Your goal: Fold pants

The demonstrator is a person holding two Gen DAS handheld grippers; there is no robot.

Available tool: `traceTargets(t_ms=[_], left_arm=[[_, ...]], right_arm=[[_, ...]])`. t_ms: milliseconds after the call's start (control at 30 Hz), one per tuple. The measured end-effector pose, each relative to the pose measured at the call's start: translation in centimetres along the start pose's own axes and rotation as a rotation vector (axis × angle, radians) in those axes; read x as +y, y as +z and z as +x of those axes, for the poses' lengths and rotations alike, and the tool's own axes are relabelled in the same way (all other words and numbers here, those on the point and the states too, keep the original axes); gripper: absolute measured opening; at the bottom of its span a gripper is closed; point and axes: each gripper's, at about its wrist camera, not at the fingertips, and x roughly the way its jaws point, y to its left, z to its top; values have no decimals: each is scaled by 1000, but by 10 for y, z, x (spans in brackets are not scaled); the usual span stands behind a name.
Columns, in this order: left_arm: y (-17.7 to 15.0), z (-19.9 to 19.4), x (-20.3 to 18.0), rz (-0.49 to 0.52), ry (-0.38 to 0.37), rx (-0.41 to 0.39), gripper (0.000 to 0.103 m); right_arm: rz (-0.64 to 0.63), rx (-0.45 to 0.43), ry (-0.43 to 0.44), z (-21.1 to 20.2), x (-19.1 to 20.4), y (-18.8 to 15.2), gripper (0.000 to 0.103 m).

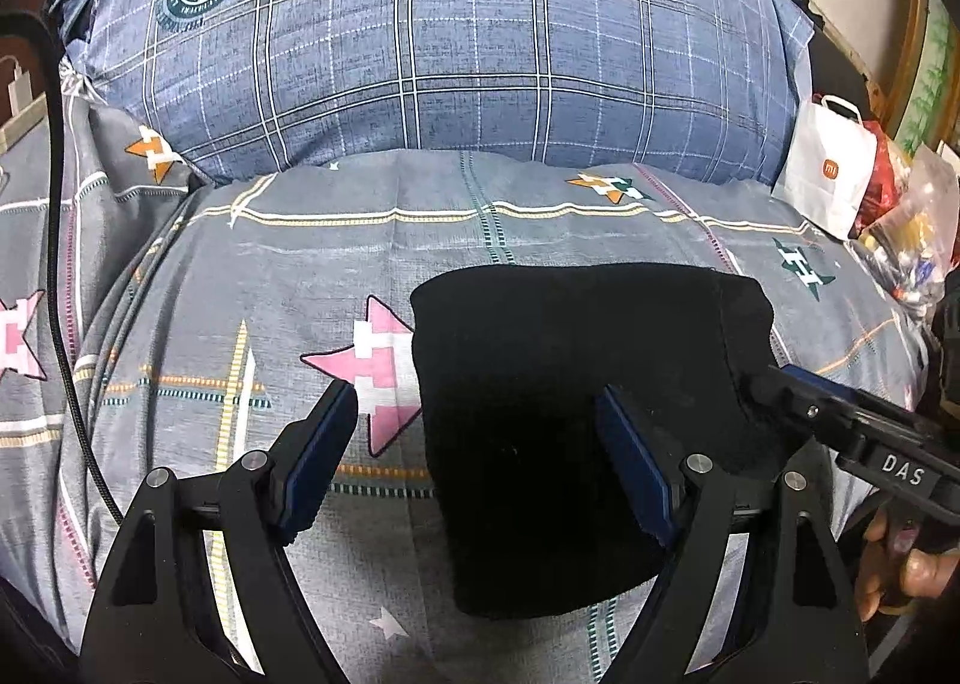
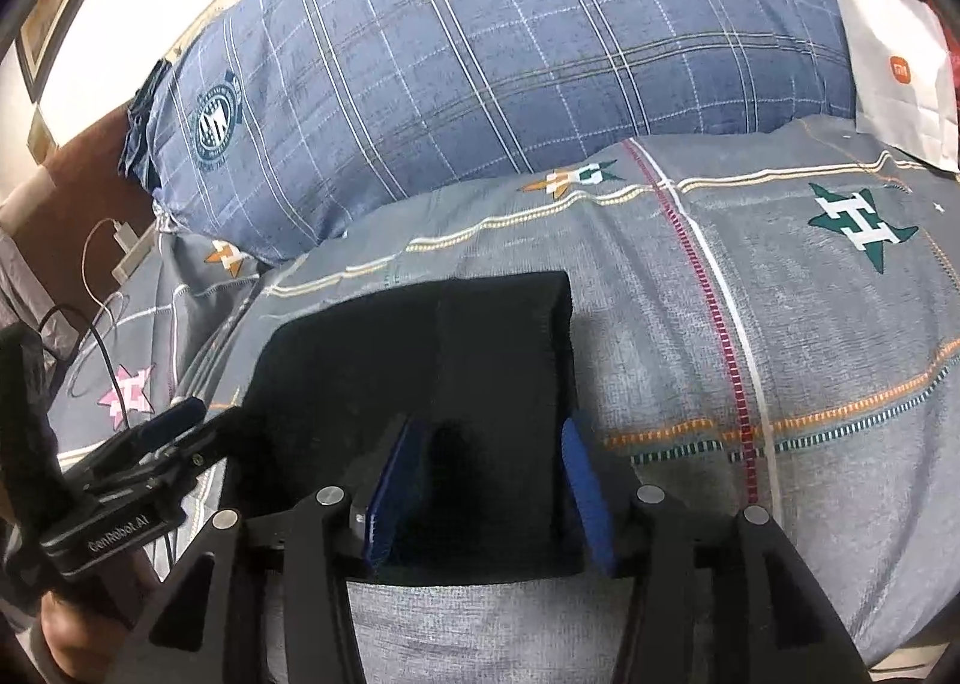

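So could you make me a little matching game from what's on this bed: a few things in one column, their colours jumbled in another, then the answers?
Things:
1. folded pants
2. big pillow
3. paper bag
4. nearest star on the bedsheet

Colours:
A. white
B. pink
C. black
D. blue check

Pairs: 1-C, 2-D, 3-A, 4-B

The right gripper [image 2: 489, 489] hides the near edge of the folded black pants [image 2: 432, 360].
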Motion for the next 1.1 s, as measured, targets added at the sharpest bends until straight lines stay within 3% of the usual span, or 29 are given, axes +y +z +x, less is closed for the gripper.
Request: traceTargets(t_ms=[333, 600, 733, 833, 967, 1100], left_arm=[[3, 5, 5, -10, -33, 19, 82], [3, 1, 9, -21, -68, 27, 82], [-1, 1, 24, -78, -173, 46, 82], [-6, 8, 34, -116, -208, 75, 82], [-7, 22, 35, -169, -310, 124, 82], [-8, 38, 24, -150, -335, 160, 84]], right_arm=[[18, 24, -1, 10, -12, 4, 59], [10, 28, 17, 13, -15, 6, 60], [13, 59, 65, 20, -18, 4, 71], [39, 79, 106, 26, -26, 3, 71], [95, 88, 174, 38, -36, 5, 74], [85, 77, 198, 43, -34, 8, 76]])
